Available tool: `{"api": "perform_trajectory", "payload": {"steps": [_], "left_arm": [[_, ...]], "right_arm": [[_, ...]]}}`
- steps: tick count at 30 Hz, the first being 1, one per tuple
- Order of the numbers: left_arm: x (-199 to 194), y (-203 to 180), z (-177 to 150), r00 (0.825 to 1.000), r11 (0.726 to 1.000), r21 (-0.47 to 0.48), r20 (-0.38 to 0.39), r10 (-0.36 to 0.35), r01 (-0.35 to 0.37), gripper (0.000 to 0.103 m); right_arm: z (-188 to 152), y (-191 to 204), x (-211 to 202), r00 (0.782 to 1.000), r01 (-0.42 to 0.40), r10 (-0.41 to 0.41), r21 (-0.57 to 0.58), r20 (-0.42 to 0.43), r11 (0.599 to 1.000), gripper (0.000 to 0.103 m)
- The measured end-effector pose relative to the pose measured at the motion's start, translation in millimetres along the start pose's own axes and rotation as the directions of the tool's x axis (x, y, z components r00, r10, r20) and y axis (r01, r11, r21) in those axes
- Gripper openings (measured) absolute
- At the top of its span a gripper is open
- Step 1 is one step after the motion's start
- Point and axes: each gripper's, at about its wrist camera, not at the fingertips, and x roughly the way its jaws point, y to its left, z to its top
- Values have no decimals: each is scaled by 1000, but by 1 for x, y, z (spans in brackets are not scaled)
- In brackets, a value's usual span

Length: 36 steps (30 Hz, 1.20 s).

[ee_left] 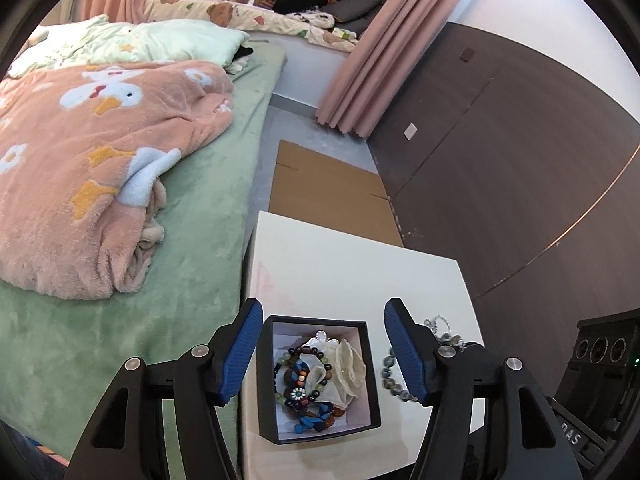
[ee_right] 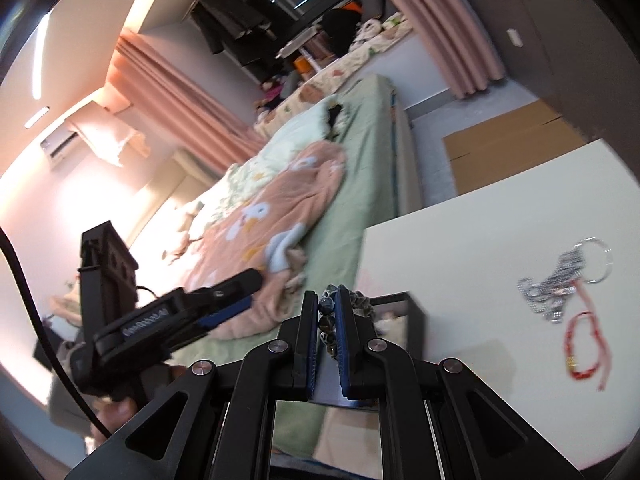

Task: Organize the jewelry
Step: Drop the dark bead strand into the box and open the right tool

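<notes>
A black box with a white inside stands on the white table and holds several bead bracelets and a pale shell-like piece. My left gripper is open, its blue pads on either side of the box. A grey-green bead bracelet shows by the right pad. My right gripper is shut on that dark bead bracelet, lifted near the box. A silver chain with a ring and a red cord bracelet lie on the table.
A bed with a green sheet and a pink blanket is at the table's left. Flat cardboard lies on the floor beyond the table. A dark wardrobe wall is on the right. Silver jewelry lies behind the right finger.
</notes>
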Motion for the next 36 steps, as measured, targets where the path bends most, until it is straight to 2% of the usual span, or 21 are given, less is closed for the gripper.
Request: {"api": "perform_trajectory", "payload": {"steps": [2, 4, 5, 6, 13, 15, 19, 21, 22, 30, 34, 36], "left_arm": [[0, 3, 1, 1000, 1000, -9, 3, 4, -4, 64], [1, 5, 2, 1000, 1000, -27, 7, 5, -5, 64], [1, 6, 3, 1000, 999, -33, 7, 5, -5, 64], [2, 6, 3, 1000, 999, -36, 5, 4, -4, 64], [14, -15, 0, 1000, 1000, 4, -22, -14, 14, 64], [18, -23, -3, 999, 1000, 20, -32, -22, 23, 64], [29, -40, -9, 998, 998, 55, -61, -35, 38, 64], [35, -49, -12, 997, 996, 74, -73, -37, 42, 64], [39, -56, -14, 996, 995, 88, -82, -37, 44, 64], [67, -97, -33, 990, 983, 167, -133, -50, 72, 64], [87, -119, -48, 984, 970, 225, -172, -57, 95, 64], [95, -128, -54, 981, 963, 250, -188, -53, 100, 64]], "right_arm": [[0, 4, 10, 999, -31, 31, 6, -26, 999, 11], [-1, 6, 23, 996, -31, 33, 16, -81, 999, 30], [-2, 4, 27, 995, -16, 18, 20, -101, 1000, 52], [-4, 1, 26, 996, 12, -10, 24, -91, 1000, 61], [0, -35, -11, 992, 128, -126, 96, -29, 987, 66], [2, -46, -28, 984, 174, -175, 115, 2, 978, 76], [9, -61, -62, 965, 242, -253, 140, 72, 960, 85], [12, -69, -76, 954, 271, -285, 146, 87, 951, 93], [13, -74, -83, 950, 281, -297, 153, 92, 947, 93], [7, -114, -113, 923, 356, -382, 262, 53, 897, 93], [2, -131, -121, 911, 390, -412, 282, 21, 876, 93], [1, -138, -123, 898, 422, -440, 283, 3, 862, 93]]}}
